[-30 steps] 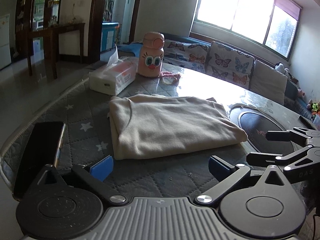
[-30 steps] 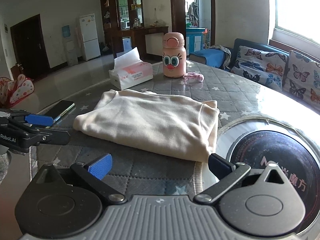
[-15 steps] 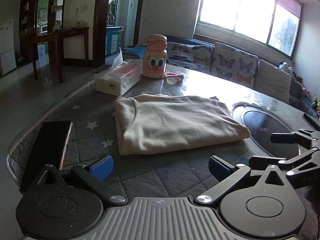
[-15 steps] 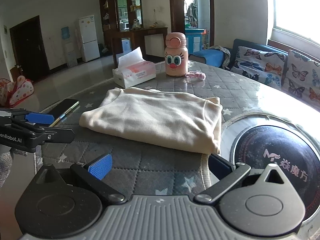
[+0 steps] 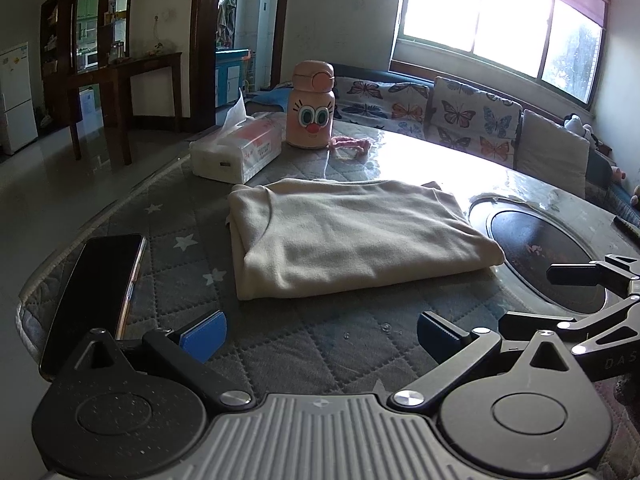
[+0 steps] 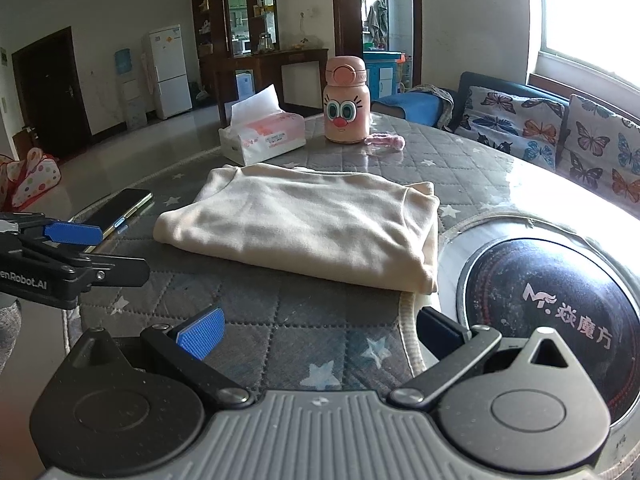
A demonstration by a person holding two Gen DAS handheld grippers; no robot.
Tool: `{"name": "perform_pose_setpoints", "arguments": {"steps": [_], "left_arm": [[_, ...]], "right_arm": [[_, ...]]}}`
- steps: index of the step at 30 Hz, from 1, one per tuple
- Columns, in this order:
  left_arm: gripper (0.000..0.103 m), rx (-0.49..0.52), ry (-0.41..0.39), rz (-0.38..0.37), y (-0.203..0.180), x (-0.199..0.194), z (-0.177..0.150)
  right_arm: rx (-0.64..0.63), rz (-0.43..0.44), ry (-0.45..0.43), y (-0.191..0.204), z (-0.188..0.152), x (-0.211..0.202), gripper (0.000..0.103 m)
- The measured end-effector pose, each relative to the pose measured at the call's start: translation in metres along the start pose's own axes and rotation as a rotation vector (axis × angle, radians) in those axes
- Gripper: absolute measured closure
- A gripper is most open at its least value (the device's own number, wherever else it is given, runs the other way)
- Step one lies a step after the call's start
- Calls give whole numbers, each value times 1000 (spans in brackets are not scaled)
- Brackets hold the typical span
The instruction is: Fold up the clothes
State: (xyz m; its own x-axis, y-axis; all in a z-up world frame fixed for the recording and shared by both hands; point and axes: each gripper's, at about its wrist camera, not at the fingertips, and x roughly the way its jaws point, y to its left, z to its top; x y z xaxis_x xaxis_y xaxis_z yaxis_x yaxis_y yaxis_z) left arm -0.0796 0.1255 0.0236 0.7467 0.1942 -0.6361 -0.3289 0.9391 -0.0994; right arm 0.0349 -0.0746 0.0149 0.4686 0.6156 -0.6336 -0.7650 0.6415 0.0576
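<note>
A cream garment (image 5: 352, 236) lies folded into a flat rectangle on the grey quilted table cover (image 5: 288, 344); it also shows in the right wrist view as the cream garment (image 6: 304, 224). My left gripper (image 5: 320, 334) hovers open over the near table edge, short of the fabric, with nothing between its blue pads. My right gripper (image 6: 320, 330) is open too, just short of the garment's near right corner. Each gripper appears in the other's view: the right gripper (image 5: 592, 280) at the far right, the left gripper (image 6: 76, 252) at the far left.
A black phone (image 5: 96, 280) lies at the table's left edge. A tissue box (image 5: 236, 152), a pink cartoon bottle (image 5: 312, 108) and a pink hair tie (image 5: 352, 144) stand behind the garment. A round black hob (image 6: 560, 312) is set into the table at right. A butterfly-print sofa (image 5: 460, 120) lines the far wall.
Both grippers have drawn back from the folded garment and risen a little, so it looks farther away. The garment itself has not moved. Both stay open.
</note>
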Motion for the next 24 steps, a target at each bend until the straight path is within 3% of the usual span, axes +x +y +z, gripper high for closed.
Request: {"name": "perform_pose_setpoints", "arguments": {"steps": [24], "left_arm": [[0,9,-9,25,-7,0,-1]], "right_arm": [[0,4,-3,6,-3,-1,0]]}}
